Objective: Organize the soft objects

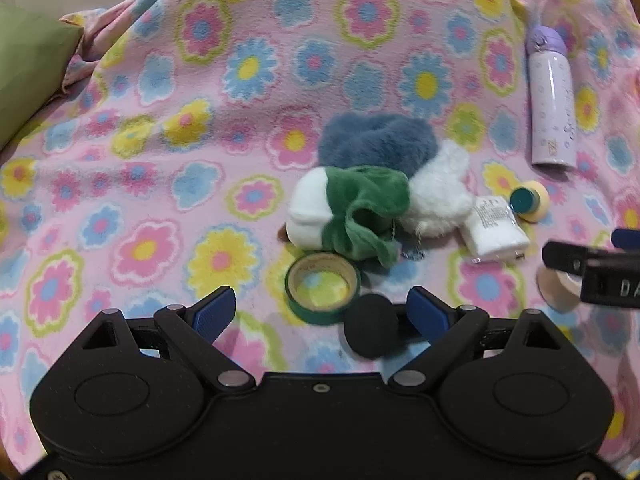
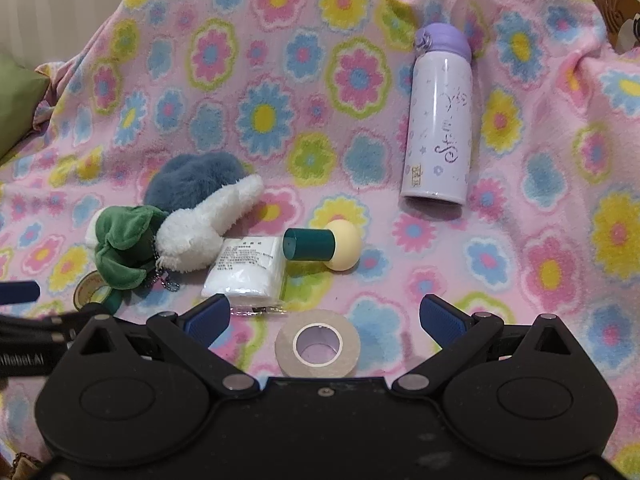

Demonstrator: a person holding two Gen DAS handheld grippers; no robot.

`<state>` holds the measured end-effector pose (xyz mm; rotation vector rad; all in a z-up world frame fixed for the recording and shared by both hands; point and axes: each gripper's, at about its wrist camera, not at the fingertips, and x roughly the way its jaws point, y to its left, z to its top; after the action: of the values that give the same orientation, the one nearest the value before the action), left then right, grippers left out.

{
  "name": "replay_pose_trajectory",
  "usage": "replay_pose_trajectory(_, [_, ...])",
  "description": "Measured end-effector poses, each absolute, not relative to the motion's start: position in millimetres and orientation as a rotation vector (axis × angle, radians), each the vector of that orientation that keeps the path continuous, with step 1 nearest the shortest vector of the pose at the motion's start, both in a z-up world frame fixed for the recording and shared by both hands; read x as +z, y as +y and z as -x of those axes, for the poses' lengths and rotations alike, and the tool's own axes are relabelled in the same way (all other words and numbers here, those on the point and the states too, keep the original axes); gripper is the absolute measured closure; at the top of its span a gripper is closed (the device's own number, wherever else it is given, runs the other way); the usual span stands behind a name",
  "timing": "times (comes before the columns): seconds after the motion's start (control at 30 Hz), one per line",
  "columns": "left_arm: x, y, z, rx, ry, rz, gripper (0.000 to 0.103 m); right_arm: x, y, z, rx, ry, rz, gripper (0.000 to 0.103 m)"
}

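Note:
Three plush toys lie bunched together on the flowered pink blanket (image 1: 160, 120): a blue furry one (image 1: 376, 140), a green and white one (image 1: 352, 212) and a white fluffy one (image 1: 440, 196). They also show in the right wrist view as blue (image 2: 192, 180), green (image 2: 124, 244) and white (image 2: 200, 232). My left gripper (image 1: 320, 312) is open and empty, just short of the green plush. My right gripper (image 2: 324, 320) is open and empty, near a packet of white cloth (image 2: 248, 268), which also shows in the left wrist view (image 1: 496, 224).
A green tape roll (image 1: 324, 288) and a black round pad (image 1: 372, 324) lie between my left fingers. A beige tape roll (image 2: 318, 344) lies between my right fingers. A lilac bottle (image 2: 440, 120), a teal and yellow mushroom-shaped item (image 2: 324, 244) and a green cushion (image 1: 28, 72) lie around.

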<state>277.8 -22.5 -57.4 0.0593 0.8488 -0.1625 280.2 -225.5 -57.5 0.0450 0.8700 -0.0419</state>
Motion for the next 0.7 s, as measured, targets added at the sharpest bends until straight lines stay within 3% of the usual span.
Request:
replay_pose_trajectory(0.63, [-88.6,-26.2,-316.0,-0.141,0.925,-0.021,0.014,-68.7,-221.8,-283.6,-0.017,0.884,-0.039,0.002])
replay_pose_trajectory(0.7, [-87.9,-26.6,-314.5,-0.154,0.909,-0.022,0.024,-67.6,-218.6,-285.9,-0.006,0.875,-0.036,0.002])
